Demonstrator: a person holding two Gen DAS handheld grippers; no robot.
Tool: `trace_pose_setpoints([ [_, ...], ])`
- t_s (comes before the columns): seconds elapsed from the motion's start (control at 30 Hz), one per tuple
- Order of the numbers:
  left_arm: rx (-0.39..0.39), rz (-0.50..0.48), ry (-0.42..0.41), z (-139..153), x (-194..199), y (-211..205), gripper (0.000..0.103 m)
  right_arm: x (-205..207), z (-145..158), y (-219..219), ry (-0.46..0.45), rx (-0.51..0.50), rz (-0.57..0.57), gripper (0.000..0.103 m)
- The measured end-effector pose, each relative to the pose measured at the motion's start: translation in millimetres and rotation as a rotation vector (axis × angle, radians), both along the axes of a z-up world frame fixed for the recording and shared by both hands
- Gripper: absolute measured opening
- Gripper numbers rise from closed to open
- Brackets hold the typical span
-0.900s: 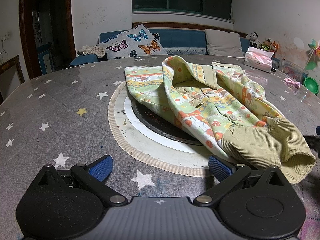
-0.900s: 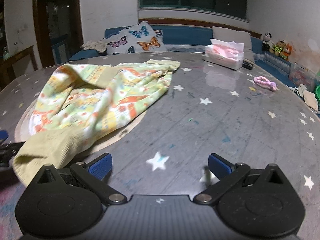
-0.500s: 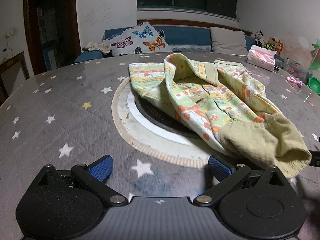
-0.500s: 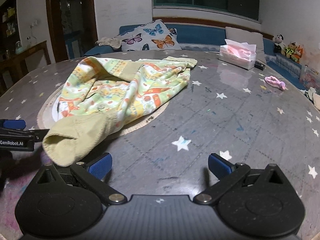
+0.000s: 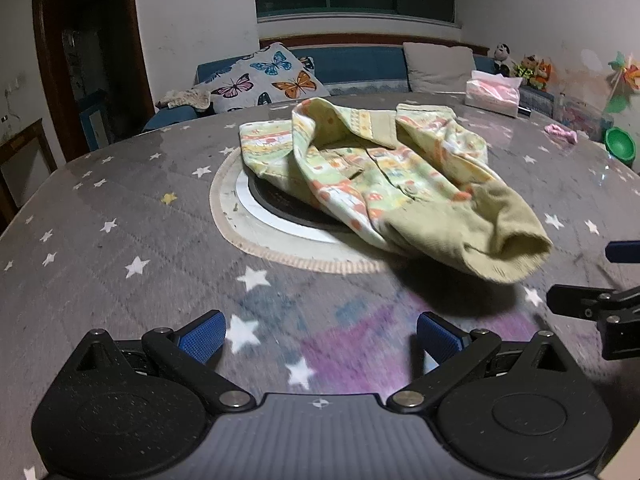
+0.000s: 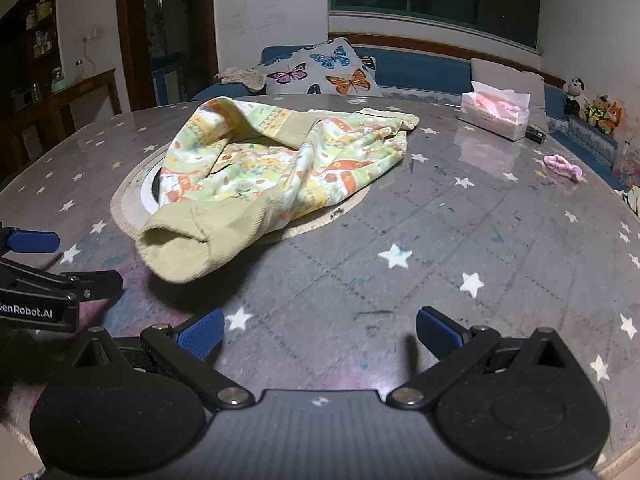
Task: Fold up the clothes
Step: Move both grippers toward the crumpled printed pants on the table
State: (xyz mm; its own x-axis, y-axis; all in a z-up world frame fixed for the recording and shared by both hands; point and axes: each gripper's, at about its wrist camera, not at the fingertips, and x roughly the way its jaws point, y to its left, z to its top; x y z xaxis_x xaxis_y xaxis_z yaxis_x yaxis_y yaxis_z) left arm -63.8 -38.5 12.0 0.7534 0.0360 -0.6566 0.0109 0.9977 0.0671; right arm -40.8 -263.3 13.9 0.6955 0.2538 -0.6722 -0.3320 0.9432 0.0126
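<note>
- The small printed jacket [image 5: 384,168] lies crumpled over the round inset [image 5: 256,216] in the middle of the table [image 5: 100,208], at about 12 o'clock from both grippers, its ribbed tan cuff [image 5: 504,240] pointing toward them.
- It looks light, soft and floppy; I judge it will sag and drag instead of holding a shape, and its buttons may catch.
- The cuff is thick and raised, so it looks the easiest hold; the collar [image 6: 296,124] at the far side is a second one.
- The left gripper [image 5: 318,336] and right gripper [image 6: 318,330] hover near the table's front, fingers spread wide, nothing between them.
- The table's glossy star-print top looks slick, so cloth should slide.
- Open room lies at 2 o'clock of the jacket; the tissue box [image 6: 496,114] and a pink scrap [image 6: 562,166] sit well apart, near the far rim.
</note>
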Motion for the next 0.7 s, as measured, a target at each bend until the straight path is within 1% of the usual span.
trace_pose_setpoints([
  [0.33, 0.02, 0.018, 0.021, 0.2, -10.2, -5.1, 0.103, -13.0, 2.5, 5.1, -0.007, 0.004, 0.03, 0.103],
  [0.7, 0.038, 0.022, 0.031, 2.6, -12.1, -8.2, 0.103, -15.3, 5.9, 4.2, -0.02, 0.011, 0.022, 0.103],
])
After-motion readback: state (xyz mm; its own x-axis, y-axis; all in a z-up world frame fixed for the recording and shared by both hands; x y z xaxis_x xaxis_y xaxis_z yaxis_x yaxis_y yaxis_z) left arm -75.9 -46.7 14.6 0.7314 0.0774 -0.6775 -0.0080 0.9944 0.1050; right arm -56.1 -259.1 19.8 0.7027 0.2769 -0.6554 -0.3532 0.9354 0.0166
